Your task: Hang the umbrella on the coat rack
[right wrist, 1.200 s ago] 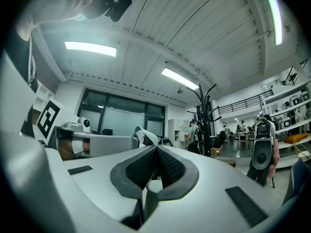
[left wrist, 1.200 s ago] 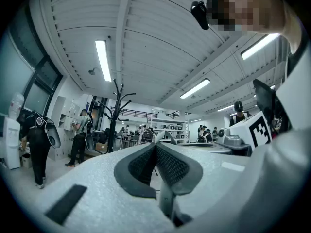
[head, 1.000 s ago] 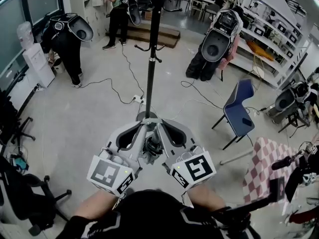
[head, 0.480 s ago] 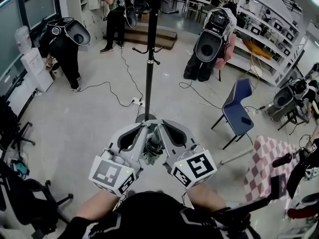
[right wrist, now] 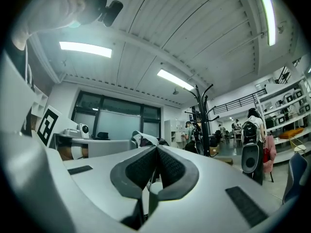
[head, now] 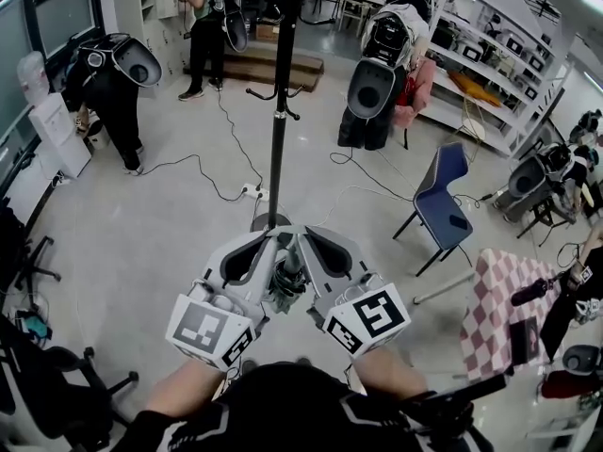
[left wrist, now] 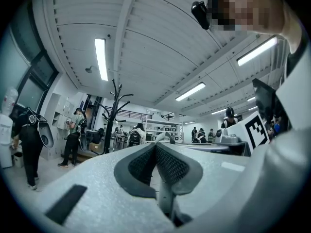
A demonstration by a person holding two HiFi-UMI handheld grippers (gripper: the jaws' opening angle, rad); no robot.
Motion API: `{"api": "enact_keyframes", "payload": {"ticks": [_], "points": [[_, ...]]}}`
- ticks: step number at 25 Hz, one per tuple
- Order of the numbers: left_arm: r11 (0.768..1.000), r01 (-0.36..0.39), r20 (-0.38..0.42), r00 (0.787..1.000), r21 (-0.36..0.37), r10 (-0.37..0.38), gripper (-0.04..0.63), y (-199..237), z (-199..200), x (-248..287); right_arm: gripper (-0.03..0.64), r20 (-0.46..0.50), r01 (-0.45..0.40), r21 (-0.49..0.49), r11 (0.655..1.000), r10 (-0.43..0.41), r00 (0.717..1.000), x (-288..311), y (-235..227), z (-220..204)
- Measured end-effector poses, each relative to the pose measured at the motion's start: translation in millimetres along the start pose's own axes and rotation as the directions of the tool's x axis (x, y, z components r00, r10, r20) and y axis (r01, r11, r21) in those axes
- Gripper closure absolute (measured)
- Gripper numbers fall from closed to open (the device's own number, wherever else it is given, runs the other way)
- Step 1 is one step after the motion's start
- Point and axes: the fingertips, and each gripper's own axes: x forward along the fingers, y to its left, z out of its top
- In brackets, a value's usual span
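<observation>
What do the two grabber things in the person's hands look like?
The left gripper and the right gripper are both light grey and speckled. Their curved fingers are lined with dark ribbed pads. Each gripper carries a white cube printed with black square markers. The person wears black sleeves.

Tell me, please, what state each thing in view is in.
dark grey-green fabric umbrella: folded, held by both grippers, not yet hung.
left gripper: shut on the umbrella.
right gripper: shut on the umbrella.
tall black metal coat rack: upright, umbrella not on it.
blue plastic chair: upright, nobody on it.
</observation>
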Motion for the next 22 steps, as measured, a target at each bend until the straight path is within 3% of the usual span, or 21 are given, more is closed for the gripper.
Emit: {"api": "enact_keyframes", "payload": {"ticks": [22], "points": [[0.996,0.088,0.038,0.995,-0.016,-0.088,0.584,52.0,5.2,-33.8,0.609,-0.004,0.065,-0.032,0.997,-0.065,0.998,47.2,47.0,-7.4]]}}
